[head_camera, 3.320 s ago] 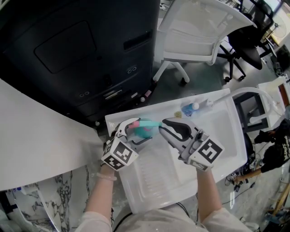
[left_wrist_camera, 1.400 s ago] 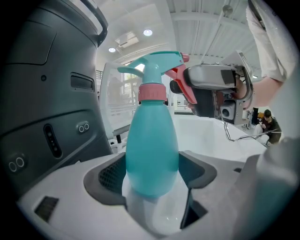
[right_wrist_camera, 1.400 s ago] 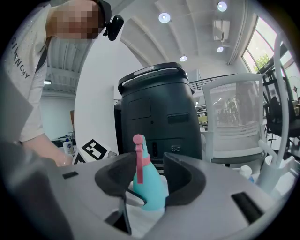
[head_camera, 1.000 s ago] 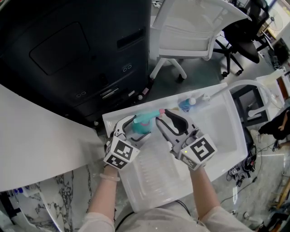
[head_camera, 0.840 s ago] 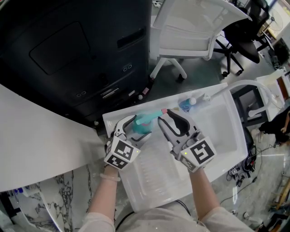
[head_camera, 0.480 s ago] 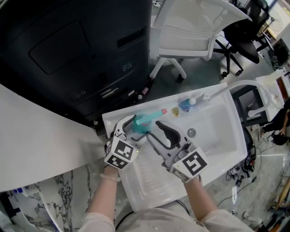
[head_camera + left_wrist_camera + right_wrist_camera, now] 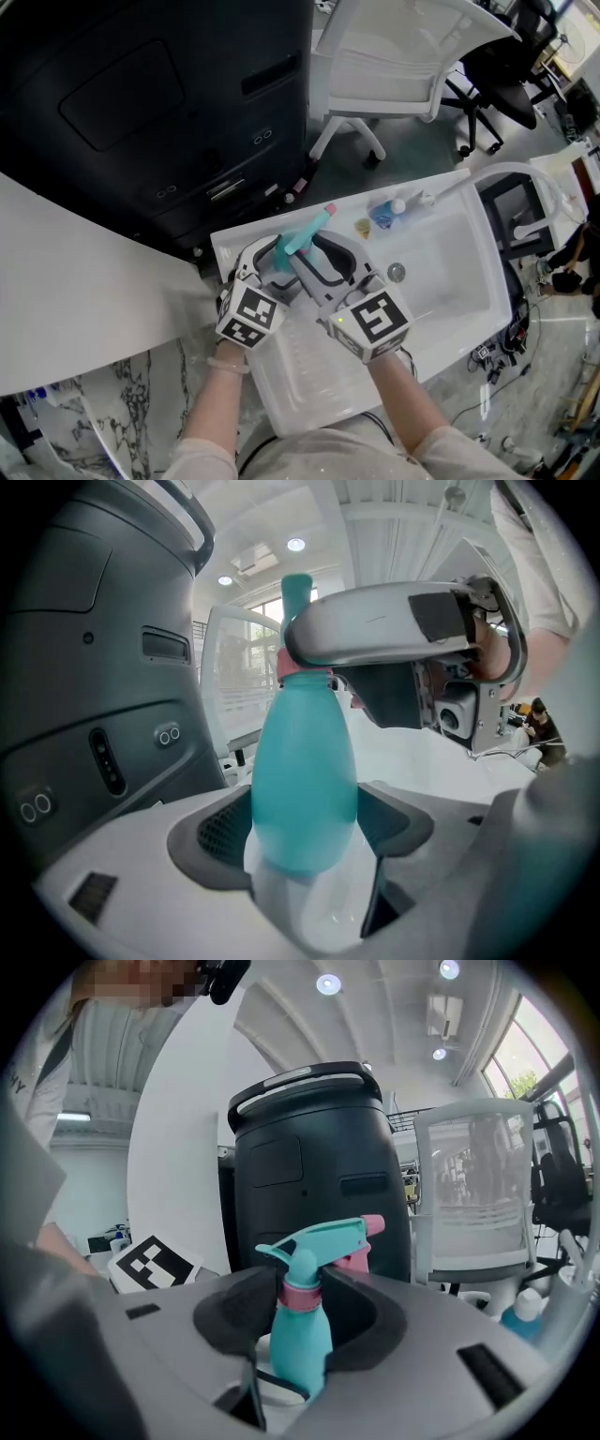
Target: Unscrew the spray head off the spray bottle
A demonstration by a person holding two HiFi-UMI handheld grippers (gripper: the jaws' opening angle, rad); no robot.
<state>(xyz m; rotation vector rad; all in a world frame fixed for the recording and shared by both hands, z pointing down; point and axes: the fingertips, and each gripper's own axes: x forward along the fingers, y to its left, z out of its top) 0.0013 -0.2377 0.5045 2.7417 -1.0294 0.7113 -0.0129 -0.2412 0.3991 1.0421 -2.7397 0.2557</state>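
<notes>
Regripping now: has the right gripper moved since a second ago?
Yes: right gripper went left, off the sink drain; its tongs just closed further onto the spray bottle's neck.

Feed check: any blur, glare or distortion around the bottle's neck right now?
Head view: evenly lit, spray bottle clear, no glare. Left gripper view: heavy fisheye, dark corners, bottle body close and slightly soft, ceiling lights bright. Right gripper view: pink collar crisp, same fisheye, window bright at right.

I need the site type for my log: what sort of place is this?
Probably an office or lab workroom: a white office chair and a black office chair stand beyond a white sink, beside a big dark machine cabinet.
</notes>
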